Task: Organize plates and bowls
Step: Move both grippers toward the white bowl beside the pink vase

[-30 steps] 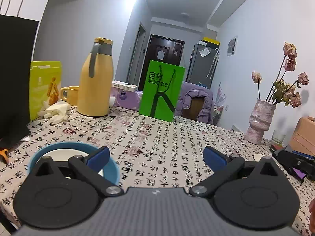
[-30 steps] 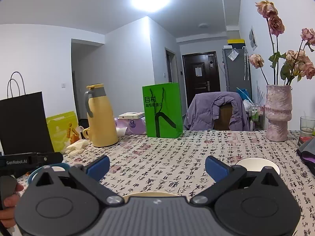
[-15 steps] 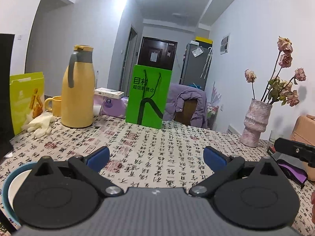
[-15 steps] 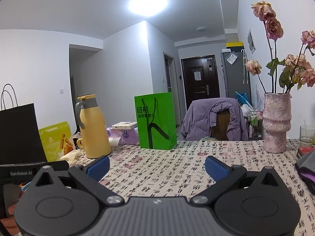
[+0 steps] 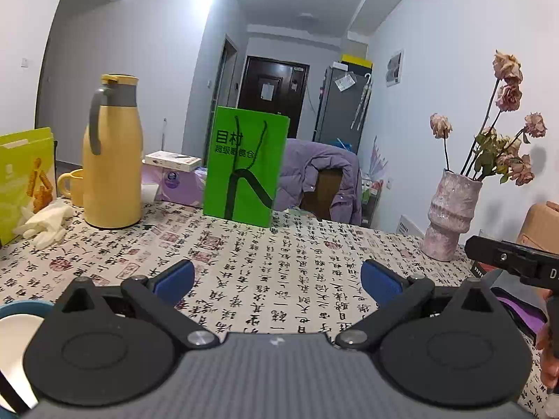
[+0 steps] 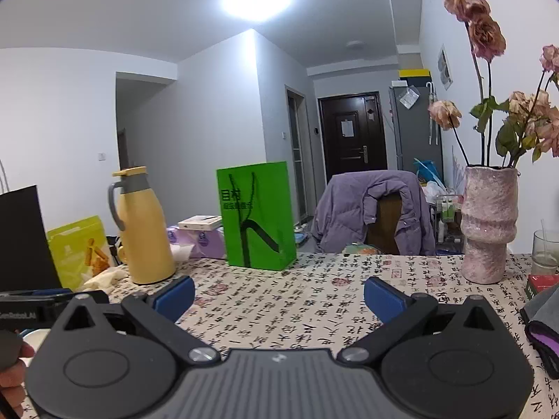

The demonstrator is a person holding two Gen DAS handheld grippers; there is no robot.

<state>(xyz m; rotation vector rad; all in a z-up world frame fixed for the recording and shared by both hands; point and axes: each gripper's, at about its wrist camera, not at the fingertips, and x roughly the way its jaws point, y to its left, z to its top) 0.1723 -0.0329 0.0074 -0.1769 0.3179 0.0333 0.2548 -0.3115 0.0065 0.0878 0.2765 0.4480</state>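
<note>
A blue-rimmed bowl with a white inside peeks out at the lower left of the left wrist view, mostly hidden behind the gripper body. My left gripper is open above the patterned tablecloth, nothing between its blue pads. My right gripper is open too and holds nothing. The right gripper's body shows at the right edge of the left wrist view. In the right wrist view the left gripper's body sits at the left edge with a sliver of white dish below it.
Along the table's far side stand a yellow thermos, a yellow mug, a green paper bag and a pink vase of dried flowers. A drinking glass and dark cloth lie right. A hand holds the left gripper.
Both grippers have tilted up and back. The blue bowl has slid to the left wrist view's corner, and the white and tan dishes have dropped out of the right wrist view. Both stay open.
</note>
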